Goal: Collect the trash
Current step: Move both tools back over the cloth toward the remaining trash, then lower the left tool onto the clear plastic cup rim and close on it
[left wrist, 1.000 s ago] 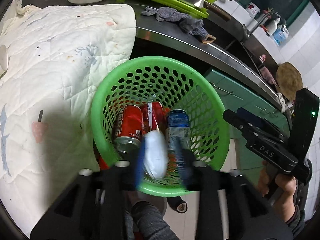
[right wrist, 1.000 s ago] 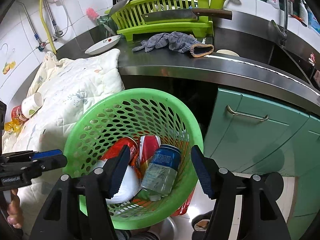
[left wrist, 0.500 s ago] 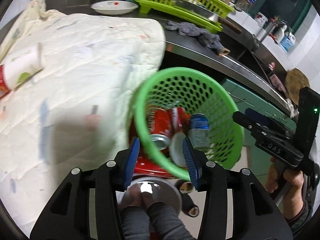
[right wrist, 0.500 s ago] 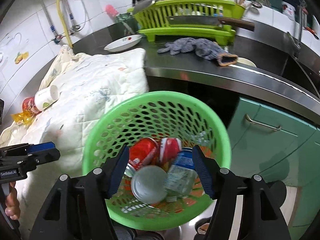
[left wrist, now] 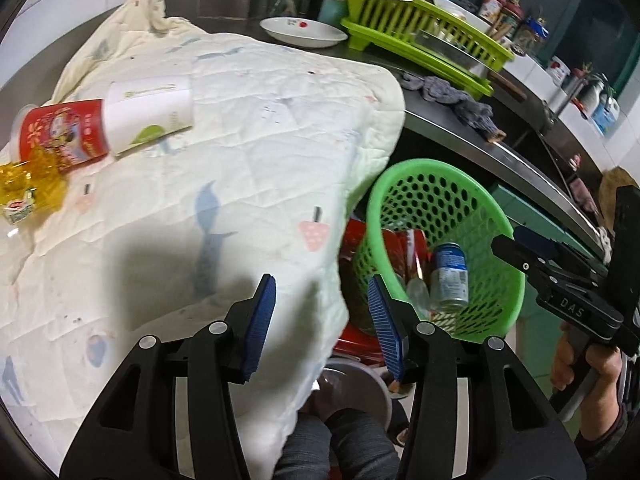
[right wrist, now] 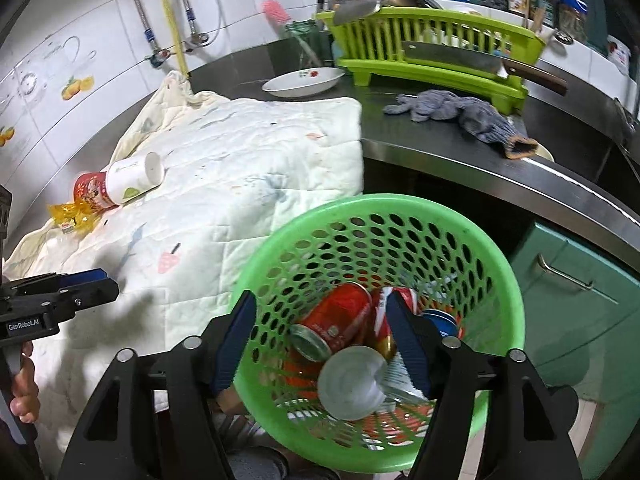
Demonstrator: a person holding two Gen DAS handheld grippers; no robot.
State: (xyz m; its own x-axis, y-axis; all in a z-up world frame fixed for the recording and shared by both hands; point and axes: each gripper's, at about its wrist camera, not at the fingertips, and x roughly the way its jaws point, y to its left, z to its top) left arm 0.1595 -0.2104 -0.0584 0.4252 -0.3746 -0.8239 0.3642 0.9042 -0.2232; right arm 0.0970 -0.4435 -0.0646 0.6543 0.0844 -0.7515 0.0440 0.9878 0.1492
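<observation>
A green perforated basket (right wrist: pixel 280 248) holds a red can (right wrist: pixel 340 316), a blue can (left wrist: pixel 450 272) and a white cup (right wrist: pixel 352 384). My right gripper (right wrist: pixel 320 312) hangs over the basket; its jaws are opening and nothing is pressed between them. My left gripper (left wrist: pixel 320 300) is over the edge of a cream quilt (left wrist: pixel 240 160), left of the basket (left wrist: pixel 472 200). Its jaws are also opening, with nothing in them. A white paper cup (left wrist: pixel 148 112), a red cup (left wrist: pixel 60 136) and a yellow wrapper (left wrist: pixel 28 188) lie on the quilt's far left.
On the steel counter (right wrist: pixel 460 160) are a lime dish rack (right wrist: pixel 432 36) with a cleaver (right wrist: pixel 452 58), a white plate (right wrist: pixel 304 80) and a grey glove (right wrist: pixel 460 110). Teal cabinet doors (right wrist: pixel 580 300) stand right of the basket. A person's knees show below.
The left gripper let the white cup drop into the basket and swung left over the quilt. Both pairs of jaws stand wider. The right gripper drifted slightly over the basket.
</observation>
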